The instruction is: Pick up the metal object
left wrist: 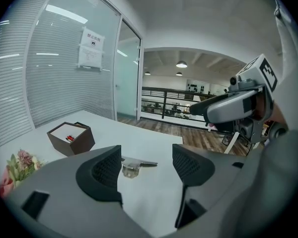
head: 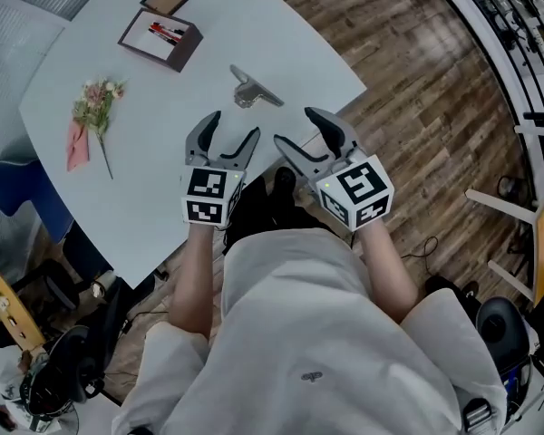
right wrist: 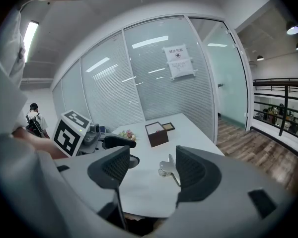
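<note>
Metal object (head: 251,91) lies on the white table (head: 163,179) in the head view, a little ahead of both grippers. The left gripper (head: 233,130) and right gripper (head: 297,127) hover clear of it, jaws spread wide and empty. In the left gripper view it shows between the open jaws but well beyond them, with a brown box (left wrist: 71,138) and flowers (left wrist: 20,165) off to the left. In the right gripper view it sits close to the right-hand jaw. It looks thin and shiny, so an off-centre squeeze could make it slip out or skid across the smooth tabletop.
</note>
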